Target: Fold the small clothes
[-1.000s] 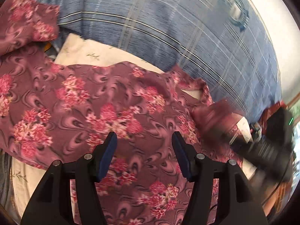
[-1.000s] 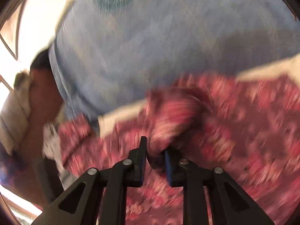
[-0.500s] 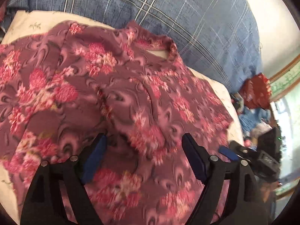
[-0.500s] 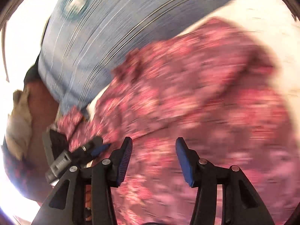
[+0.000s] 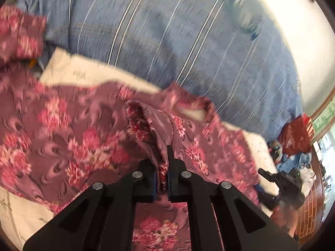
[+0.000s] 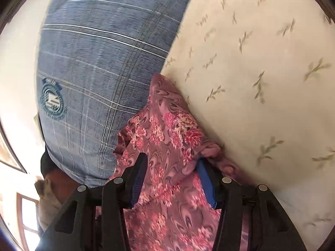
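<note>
The left gripper (image 5: pixel 162 179) has its fingers pressed together on a raised fold of the floral garment (image 5: pixel 69 138), which lies spread on the cream sheet (image 6: pixel 261 73) beside the blue plaid pillow (image 6: pixel 100 62). The right gripper (image 6: pixel 174 179) is spread wide, with the garment's cloth draped between its fingers.

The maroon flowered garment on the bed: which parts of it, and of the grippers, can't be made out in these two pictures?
- Left wrist view: the maroon flowered garment is motion-blurred; its lower part is hidden behind the left gripper, which pinches a fold.
- Left wrist view: the right gripper is small, blurred, near the edge.
- Right wrist view: the open right gripper covers the garment's near part; the frame's bottom cuts off the rest.
</note>
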Available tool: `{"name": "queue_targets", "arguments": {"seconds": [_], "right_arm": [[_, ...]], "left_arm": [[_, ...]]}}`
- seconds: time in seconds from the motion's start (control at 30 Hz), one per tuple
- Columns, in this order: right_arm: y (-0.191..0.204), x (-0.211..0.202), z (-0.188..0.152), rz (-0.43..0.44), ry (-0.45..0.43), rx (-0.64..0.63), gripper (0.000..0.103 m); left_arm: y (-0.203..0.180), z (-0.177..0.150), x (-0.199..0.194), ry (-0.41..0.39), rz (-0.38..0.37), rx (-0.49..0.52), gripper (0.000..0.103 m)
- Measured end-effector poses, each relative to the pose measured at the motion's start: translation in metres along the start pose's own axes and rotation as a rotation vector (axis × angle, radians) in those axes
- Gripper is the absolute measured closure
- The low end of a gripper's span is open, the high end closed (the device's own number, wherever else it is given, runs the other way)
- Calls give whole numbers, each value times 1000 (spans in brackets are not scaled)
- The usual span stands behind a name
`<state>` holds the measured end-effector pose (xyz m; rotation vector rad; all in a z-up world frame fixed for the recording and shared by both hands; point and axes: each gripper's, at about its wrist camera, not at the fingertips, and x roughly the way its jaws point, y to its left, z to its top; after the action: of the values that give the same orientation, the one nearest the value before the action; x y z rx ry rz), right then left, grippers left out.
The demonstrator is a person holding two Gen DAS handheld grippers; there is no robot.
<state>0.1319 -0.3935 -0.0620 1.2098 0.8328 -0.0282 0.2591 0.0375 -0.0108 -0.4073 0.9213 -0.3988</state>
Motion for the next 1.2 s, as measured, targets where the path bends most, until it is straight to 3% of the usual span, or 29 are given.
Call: {"name": "queue_targets", "arguments": {"seconds": [0.03,0.1,0.17,0.2,0.27,0.3,0.4,0.47,0.53,0.6,0.73,0.77,0.83,0.9,0.97,1.0,1.03,1.07,1.2], "right_arm": [[6,0,2,-38,-19,-26,99],[23,-12,0,-38,-111,-93,99],[31,-24,-3,-75,-176,-147,99],[30,-21,-3,-115,-174,-152,98],[15,-3,-2,-224,-81,-132,94],[8,-1,-3,-205,-66,-113,100],[18,-16,-12,-208,-100,-107,93],[38,-21,-23,-203,-121,-182,89],[68,-16,-38,-177,-110,-298,85],[96,0,-54,-149,-80,-402,83],[128,49,-92,-172,4,-561,82],[128,65,-96,-184,39,-572,82],[119,102,-106,-289,144,-585,82],[123,106,-111,-301,70,-612,84],[140,113,-114,-351,102,-612,80],[151,113,-117,-309,98,-626,80],[168,114,-124,-270,85,-657,80],[184,118,-130,-243,84,-689,80],[243,164,-163,-108,189,-736,68]], "left_arm": [[2,0,-1,11,-2,-9,98],[2,-2,-2,33,-7,-21,98],[3,-5,7,86,42,-10,95],[5,-8,16,118,96,-1,94],[8,-14,27,171,142,4,92],[8,-13,23,156,136,2,92],[10,-2,-4,102,123,-27,92],[17,6,-27,15,113,-64,88],[21,9,-33,-6,97,-73,87],[23,6,-23,26,100,-73,87],[22,-8,16,178,161,-42,87],[19,-10,17,173,167,-33,87],[18,-5,10,173,157,-33,86],[24,3,-10,121,152,-60,86],[35,13,-35,54,180,-81,78],[43,18,-47,15,201,-107,72],[54,24,-60,-26,222,-149,58],[64,27,-71,-59,238,-192,55],[117,28,-108,-122,243,-367,55]]}}
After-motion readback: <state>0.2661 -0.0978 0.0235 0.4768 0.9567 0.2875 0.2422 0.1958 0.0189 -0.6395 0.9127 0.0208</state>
